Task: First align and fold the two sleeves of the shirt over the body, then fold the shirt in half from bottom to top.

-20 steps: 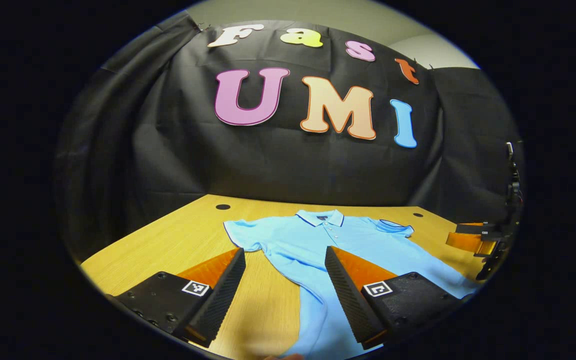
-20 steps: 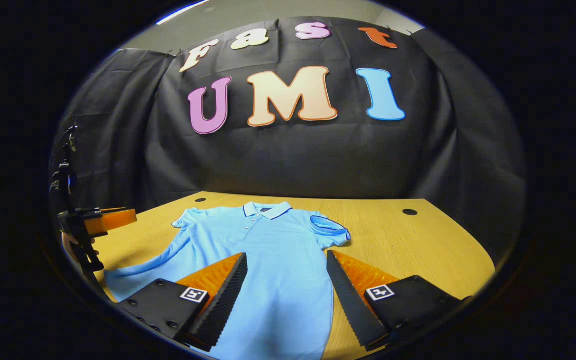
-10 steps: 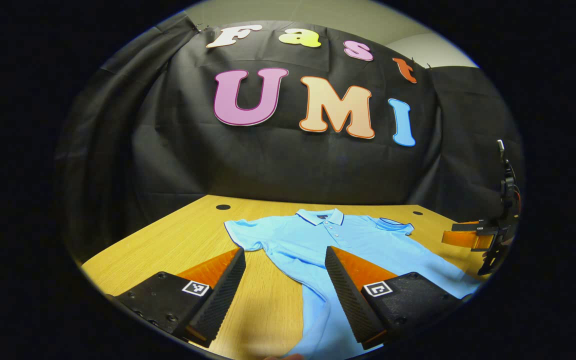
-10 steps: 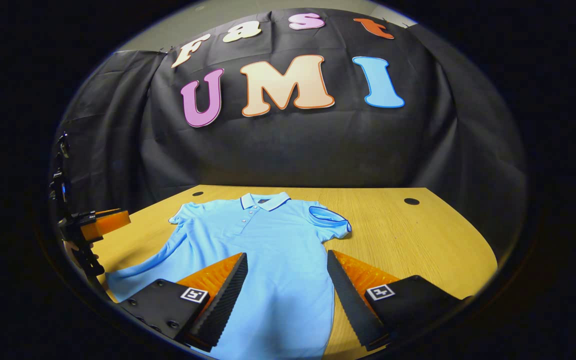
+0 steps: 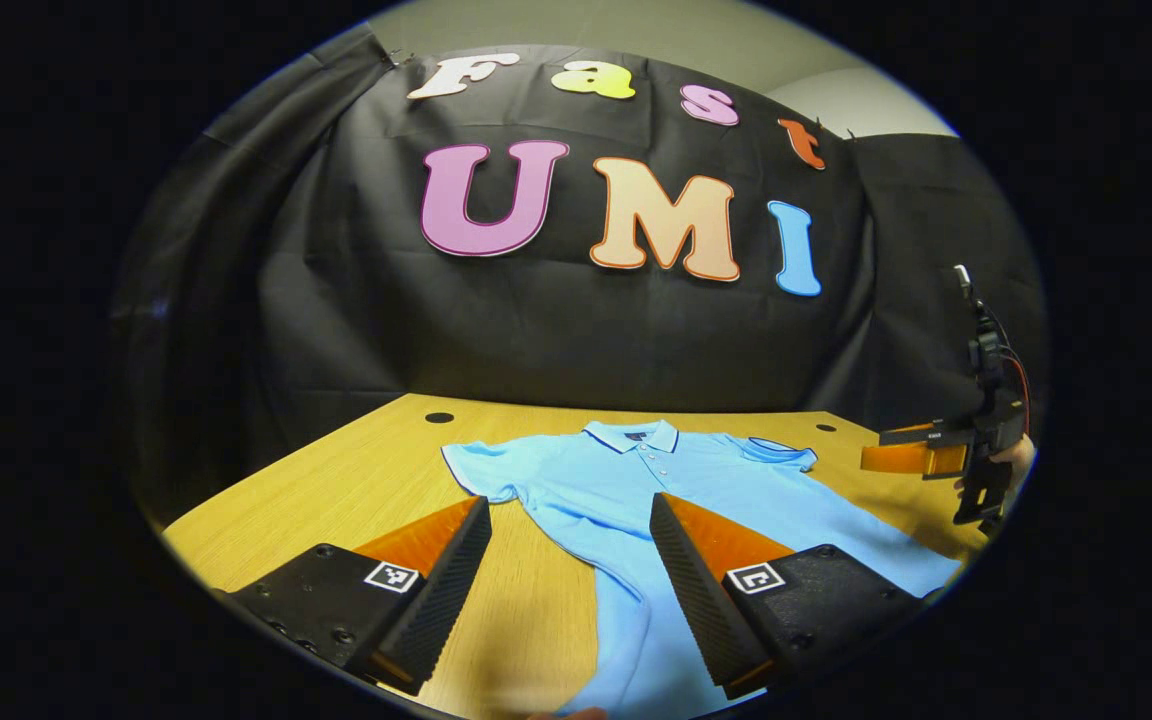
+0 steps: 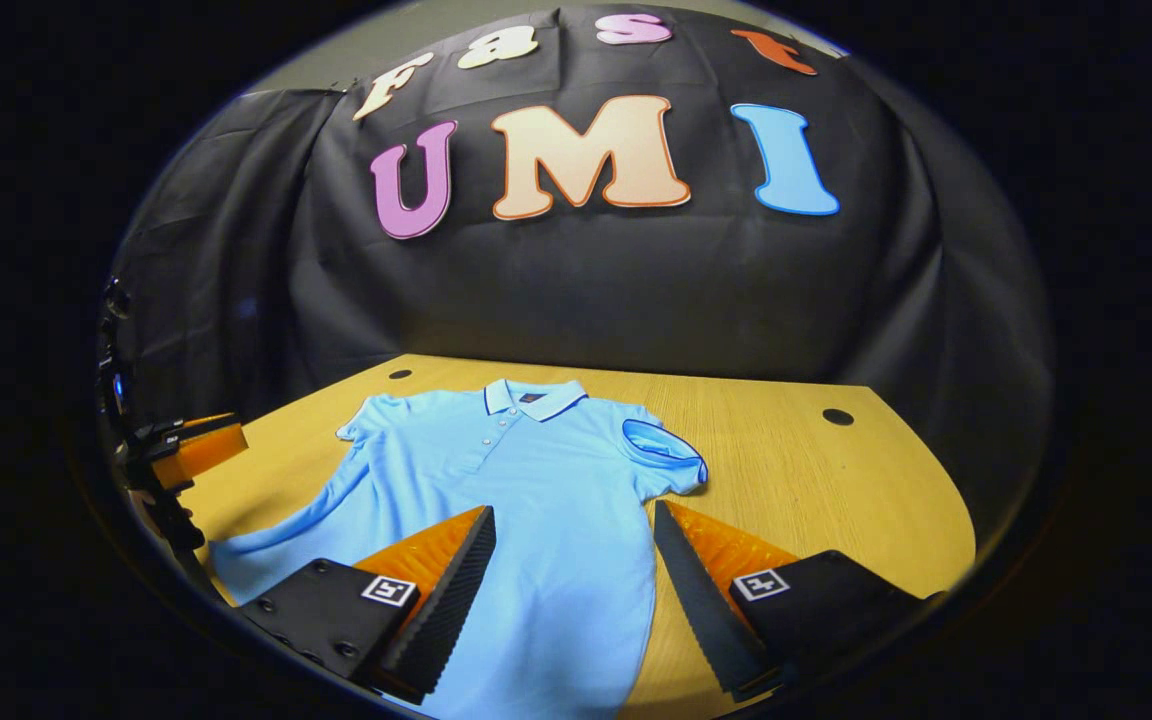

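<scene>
In the left gripper view, my left tongs point(image 5: 568, 545) hang released above the table point(image 5: 336, 480), fingers spread wide with nothing between them. The light blue shirt point(image 5: 676, 490) lies flat on the wood, collar point(image 5: 633, 436) at twelve o'clock, one short sleeve point(image 5: 481, 470) out toward ten o'clock, the hem running down past my right finger toward six. Off at three o'clock, my right tongs point(image 5: 921, 458) hover over the table edge, a bit of hand point(image 5: 1016, 455) behind them. Over to the right gripper view: my right tongs point(image 6: 571, 545) are released too, fingers apart above the shirt point(image 6: 536, 500) body, touching nothing. The collar point(image 6: 534, 396) points to twelve, a sleeve point(image 6: 666, 455) with its cuff open sits at one o'clock. At nine o'clock my left tongs point(image 6: 198, 448) hover near the table point(image 6: 836, 490) edge.
</scene>
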### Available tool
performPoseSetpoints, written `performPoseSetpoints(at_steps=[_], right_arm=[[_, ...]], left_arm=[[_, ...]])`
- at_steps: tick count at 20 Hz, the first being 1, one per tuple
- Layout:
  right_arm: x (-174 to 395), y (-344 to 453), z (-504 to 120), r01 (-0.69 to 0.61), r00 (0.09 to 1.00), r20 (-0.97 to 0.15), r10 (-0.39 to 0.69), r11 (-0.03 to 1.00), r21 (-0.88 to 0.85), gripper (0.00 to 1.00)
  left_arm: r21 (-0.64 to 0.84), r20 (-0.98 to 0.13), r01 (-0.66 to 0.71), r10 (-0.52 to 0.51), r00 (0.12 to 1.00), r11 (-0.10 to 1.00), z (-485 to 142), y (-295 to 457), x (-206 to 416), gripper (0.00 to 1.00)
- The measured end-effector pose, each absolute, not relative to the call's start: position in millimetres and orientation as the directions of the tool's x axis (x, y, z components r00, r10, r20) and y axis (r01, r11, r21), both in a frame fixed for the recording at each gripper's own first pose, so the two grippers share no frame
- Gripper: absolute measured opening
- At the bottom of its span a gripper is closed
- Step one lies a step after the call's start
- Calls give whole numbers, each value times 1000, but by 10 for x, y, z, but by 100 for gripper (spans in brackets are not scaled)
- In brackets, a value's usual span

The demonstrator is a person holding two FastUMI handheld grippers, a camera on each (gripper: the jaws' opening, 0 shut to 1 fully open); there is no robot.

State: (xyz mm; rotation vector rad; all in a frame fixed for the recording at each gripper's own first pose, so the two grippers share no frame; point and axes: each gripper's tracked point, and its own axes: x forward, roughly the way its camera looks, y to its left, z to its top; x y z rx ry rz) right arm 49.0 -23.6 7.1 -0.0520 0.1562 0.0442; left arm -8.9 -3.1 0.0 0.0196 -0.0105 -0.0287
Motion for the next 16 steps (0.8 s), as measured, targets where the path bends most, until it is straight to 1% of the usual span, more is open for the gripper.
performPoseSetpoints(at_steps=[4,8,11,14,16], right_arm=[[893,-531,57,-18,975,-222,-3,996,-91,100],[1292,-681,-93,-29,947,-322,-1,996,-88,99],[1589,-894,-99,4,934,-354,-37,996,-93,99],[1835,-1082,-232,29,902,-424,-77,992,-120,100],[1953,-1123,-333,24,881,-466,-81,992,-126,99]], left_arm=[[0,18,36,-36,999,999,-6,-48,-119,95],[-2,8,41,-41,999,999,-59,-44,-138,95],[-3,12,47,-47,999,999,-53,-43,-166,95],[-5,15,51,-51,999,999,-73,-39,-170,95],[-11,11,51,-51,999,999,-98,-21,-174,95]])
